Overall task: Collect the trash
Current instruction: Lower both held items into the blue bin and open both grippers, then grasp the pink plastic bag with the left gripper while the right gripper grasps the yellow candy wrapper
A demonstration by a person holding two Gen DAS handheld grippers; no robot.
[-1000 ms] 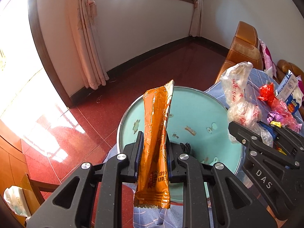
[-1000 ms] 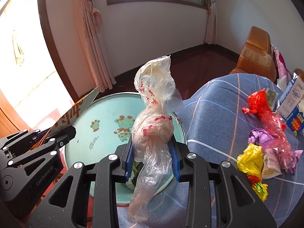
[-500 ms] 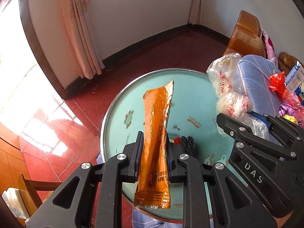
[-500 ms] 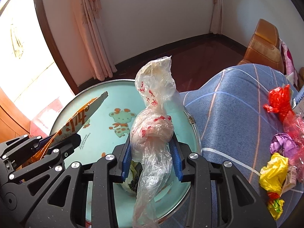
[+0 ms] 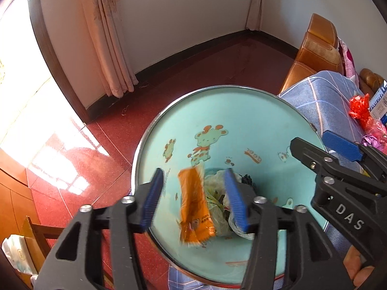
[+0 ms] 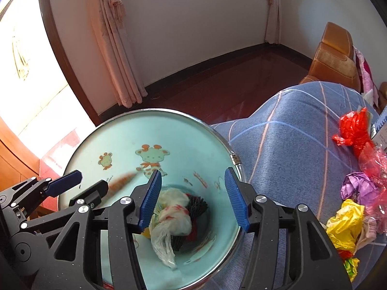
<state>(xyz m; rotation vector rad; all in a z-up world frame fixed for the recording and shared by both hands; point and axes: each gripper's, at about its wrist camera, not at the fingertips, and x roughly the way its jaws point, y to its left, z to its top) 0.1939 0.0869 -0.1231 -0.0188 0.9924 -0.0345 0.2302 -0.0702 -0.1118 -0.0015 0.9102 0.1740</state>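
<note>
Both grippers hung over a round teal basin with cartoon animals printed inside and a metal rim.

The left gripper had its blue-padded fingers spreading apart, and they gripped nothing. An orange snack wrapper sat between them, blurred, touching neither pad, above the basin's bottom. In the right wrist view only a smeared orange streak of it showed near the left gripper.

The right gripper was likewise opening, with nothing pressed between its fingers. Below the gap, a knotted clear plastic bag with red print lay on the bottom of the basin, on top of other rubbish, including something dark and ridged.

To the right of the basin, and touching its rim, lay a blue checked cloth covering whatever carried it. Along its right edge more trash lay in a cluster: a red plastic bag, pink cellophane, a purple crumpled wrapper and a yellow crumpled wrapper. Orange-brown chairs stood beyond the cloth's far edge, and a red floor ran to pink curtains.
</note>
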